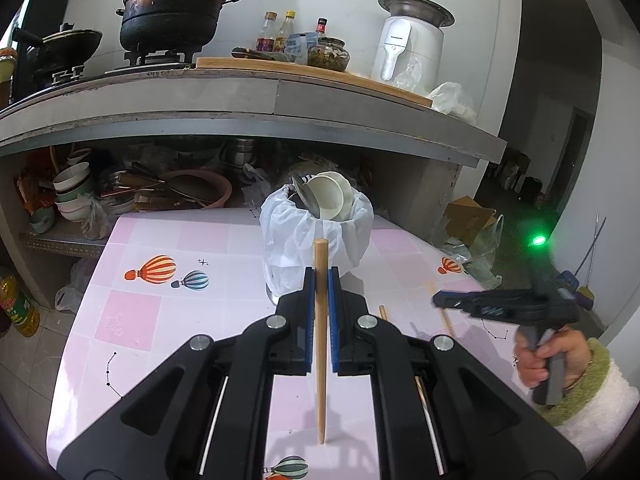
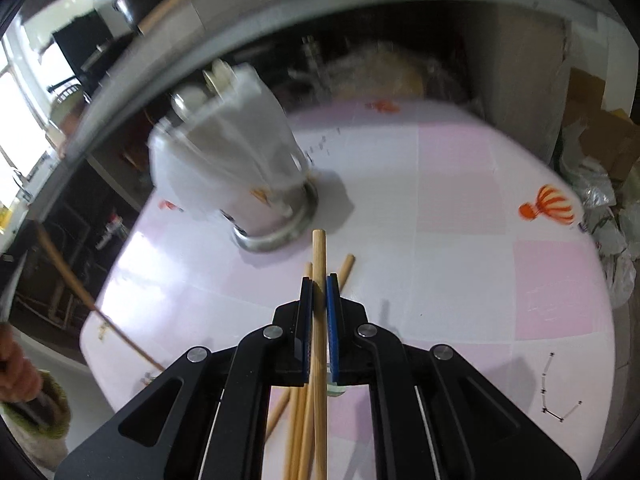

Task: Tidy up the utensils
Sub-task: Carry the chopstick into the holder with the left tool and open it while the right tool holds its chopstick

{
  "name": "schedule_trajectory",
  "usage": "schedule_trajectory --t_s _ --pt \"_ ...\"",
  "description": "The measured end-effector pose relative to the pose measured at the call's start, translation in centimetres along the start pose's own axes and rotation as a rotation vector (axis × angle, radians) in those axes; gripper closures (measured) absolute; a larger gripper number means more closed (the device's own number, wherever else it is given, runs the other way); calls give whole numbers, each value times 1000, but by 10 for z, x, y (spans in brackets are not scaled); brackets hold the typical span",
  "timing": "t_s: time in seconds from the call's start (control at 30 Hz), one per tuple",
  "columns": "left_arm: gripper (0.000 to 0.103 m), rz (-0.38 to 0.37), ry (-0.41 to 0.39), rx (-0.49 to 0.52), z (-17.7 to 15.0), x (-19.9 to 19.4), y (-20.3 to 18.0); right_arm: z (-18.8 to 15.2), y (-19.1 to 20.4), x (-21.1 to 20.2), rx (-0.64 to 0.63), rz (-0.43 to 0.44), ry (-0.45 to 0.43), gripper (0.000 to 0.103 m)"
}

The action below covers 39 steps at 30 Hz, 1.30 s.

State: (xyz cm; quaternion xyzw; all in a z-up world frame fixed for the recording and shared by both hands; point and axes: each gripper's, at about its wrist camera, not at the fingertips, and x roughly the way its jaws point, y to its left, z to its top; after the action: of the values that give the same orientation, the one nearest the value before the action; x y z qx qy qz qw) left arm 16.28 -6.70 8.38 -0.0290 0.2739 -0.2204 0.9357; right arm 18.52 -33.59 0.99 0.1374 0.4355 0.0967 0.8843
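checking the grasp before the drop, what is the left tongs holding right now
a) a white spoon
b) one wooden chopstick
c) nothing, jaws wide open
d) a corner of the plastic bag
b: in the left wrist view the left tongs are closed on a single wooden chopstick that runs between the blue pads, with the bag-lined utensil holder standing apart beyond its tip.

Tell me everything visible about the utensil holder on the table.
The holder is an upright metal cylinder with a flared base ring, standing on the pink table. A thin white plastic bag lines it and drapes over its rim and sides. Pale spoons and one metal spoon stick out of the top. Neither gripper touches it.
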Motion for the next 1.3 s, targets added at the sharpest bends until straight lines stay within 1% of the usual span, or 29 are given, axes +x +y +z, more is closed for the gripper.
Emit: schedule_trajectory --t_s 0.23,0.47,0.63,0.73,0.97,1.13,1.3 --pt "98 -2 -5 0 0 -3 0 -7 9 -60 -27 25 -124 96" --pt "98 0 -15 10 1 -8 -2 -21 20 -103 -38 39 -214 96" --pt "98 1 -32 8 5 -13 -2 -25 22 -118 -37 47 -248 96" --pt "98 -2 -55 9 14 -18 -4 -25 22 -123 -33 54 -264 96" --pt "98 -25 -144 2 55 -32 -4 -24 21 -118 -25 76 -260 96" --pt "98 -43 -243 8 105 -41 -6 -23 23 -115 -30 91 -253 96" --pt "98 -42 -307 -6 158 -38 -5 -21 23 -114 -26 96 -252 96"
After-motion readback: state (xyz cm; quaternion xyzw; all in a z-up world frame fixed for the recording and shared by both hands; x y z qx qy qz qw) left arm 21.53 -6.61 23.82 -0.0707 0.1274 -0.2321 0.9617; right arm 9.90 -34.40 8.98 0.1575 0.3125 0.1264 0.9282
